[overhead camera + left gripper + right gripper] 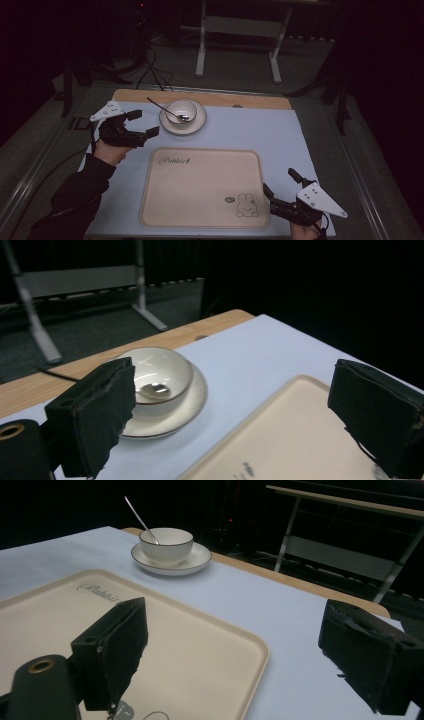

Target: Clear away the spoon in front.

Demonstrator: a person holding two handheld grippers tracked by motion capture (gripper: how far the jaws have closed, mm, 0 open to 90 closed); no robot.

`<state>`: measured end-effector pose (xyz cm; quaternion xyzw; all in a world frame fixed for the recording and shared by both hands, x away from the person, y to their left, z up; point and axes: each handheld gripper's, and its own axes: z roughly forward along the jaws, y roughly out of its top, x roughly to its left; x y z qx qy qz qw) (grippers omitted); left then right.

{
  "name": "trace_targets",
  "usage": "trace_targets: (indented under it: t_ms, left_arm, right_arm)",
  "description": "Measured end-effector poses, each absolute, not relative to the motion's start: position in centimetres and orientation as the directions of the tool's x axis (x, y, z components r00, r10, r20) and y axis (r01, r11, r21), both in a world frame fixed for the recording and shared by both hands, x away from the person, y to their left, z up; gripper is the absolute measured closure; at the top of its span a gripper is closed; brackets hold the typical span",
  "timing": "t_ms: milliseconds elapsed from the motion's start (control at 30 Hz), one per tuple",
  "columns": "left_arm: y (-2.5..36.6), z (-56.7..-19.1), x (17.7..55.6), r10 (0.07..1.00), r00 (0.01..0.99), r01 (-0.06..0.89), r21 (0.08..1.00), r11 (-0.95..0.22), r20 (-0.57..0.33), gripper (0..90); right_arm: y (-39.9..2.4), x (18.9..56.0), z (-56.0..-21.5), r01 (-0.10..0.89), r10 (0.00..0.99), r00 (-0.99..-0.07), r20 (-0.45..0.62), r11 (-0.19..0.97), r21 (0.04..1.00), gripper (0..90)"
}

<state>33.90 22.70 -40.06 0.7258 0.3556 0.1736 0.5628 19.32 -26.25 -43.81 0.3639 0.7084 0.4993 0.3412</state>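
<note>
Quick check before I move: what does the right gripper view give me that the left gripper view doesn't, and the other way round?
Right gripper view: the spoon handle rising out of the bowl, and the "Rabbit" lettering on the tray. Left gripper view: a look down into the bowl, a bright glint at its bottom. Both: bowl on its saucer, the tray, the pale blue mat, and open jaws holding nothing.

A dim room (nearly black at the edges) with grey floor [235,75] and a white-legged table frame [240,30].
</note>
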Motion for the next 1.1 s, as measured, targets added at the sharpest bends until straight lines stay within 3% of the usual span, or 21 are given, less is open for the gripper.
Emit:
trace_targets:
  t_ms: [300, 767, 1100]
  left_arm:
    - [23.6, -42.0, 36.7, 0.759, 0.612, 0.370, 0.929, -0.028, -0.221, 14.2]
    - [23.9, -45.2, 40.8, 0.795, 0.515, 0.447, 0.892, 0.069, -0.320, 16.4]
    - [24.1, -47.1, 42.9, 0.838, 0.419, 0.445, 0.884, 0.145, -0.349, 27.5]
  right_arm:
    - [-26.3, 19.3, -43.8, 0.174, 0.856, -0.503, -0.118, 0.235, 0.956, 12.3]
    - [-26.1, 19.5, -44.0, 0.184, 0.853, -0.508, -0.120, 0.243, 0.952, 12.3]
    - [-26.1, 19.5, -44.1, 0.191, 0.850, -0.514, -0.117, 0.247, 0.950, 12.4]
